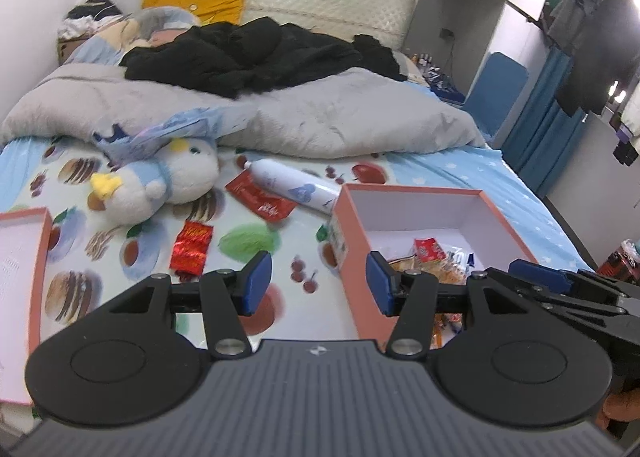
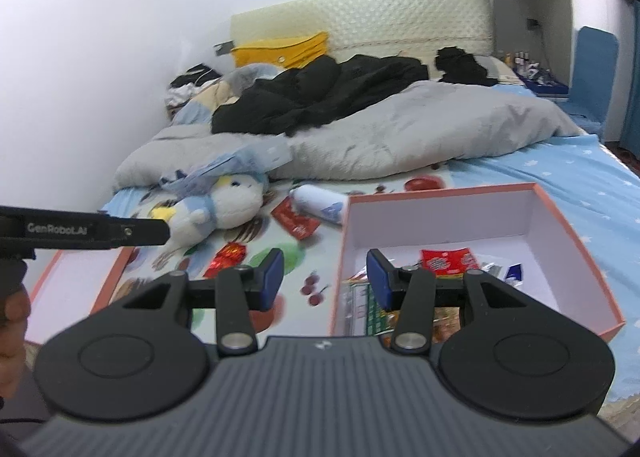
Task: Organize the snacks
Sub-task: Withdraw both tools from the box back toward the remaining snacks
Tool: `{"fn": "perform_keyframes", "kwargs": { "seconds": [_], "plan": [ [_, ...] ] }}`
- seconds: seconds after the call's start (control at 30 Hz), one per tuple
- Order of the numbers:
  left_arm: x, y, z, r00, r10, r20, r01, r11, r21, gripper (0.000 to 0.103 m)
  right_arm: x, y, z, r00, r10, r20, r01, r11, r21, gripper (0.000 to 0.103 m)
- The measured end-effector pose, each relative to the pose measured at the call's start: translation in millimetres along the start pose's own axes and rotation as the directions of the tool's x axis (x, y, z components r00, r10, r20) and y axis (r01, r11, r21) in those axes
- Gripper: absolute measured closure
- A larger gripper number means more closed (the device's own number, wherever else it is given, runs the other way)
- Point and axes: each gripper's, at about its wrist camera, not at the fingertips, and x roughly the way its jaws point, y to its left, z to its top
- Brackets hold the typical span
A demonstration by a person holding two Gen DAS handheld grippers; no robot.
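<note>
My left gripper hovers open and empty over the bed, just left of a pink box. Several snack packets lie inside the box. On the patterned sheet lie a shiny red snack packet and a flat red packet. My right gripper is open too, with nothing between its pads, and hangs above the near left wall of the box. Red and green packets show inside. The shiny red packet lies to the left of it.
A pink box lid lies at the left. A plush toy and a white bottle lie beyond the packets. A grey duvet and black clothes cover the far bed. A hand holds the left gripper's handle.
</note>
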Motion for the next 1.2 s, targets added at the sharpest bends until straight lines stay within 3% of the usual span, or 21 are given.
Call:
{"fn": "perform_keyframes", "kwargs": {
  "seconds": [0.3,0.67,1.2],
  "plan": [
    [-8.0,26.3,-19.6,0.999,0.036,-0.011,-0.036,0.999,-0.037,0.045,12.2,30.2,-18.1,0.998,0.053,-0.046,-0.055,0.998,-0.032,0.055],
    [-3.4,52.9,-45.6,0.996,0.077,-0.049,-0.081,0.993,-0.082,0.045,25.3,44.8,-36.9,0.993,0.065,-0.099,-0.066,0.998,-0.011,0.055],
    [36.3,79.7,-37.0,0.991,0.083,-0.102,-0.093,0.991,-0.097,0.045,58.1,55.9,-25.1,0.992,0.069,-0.109,-0.073,0.997,-0.031,0.055]
  ]
}}
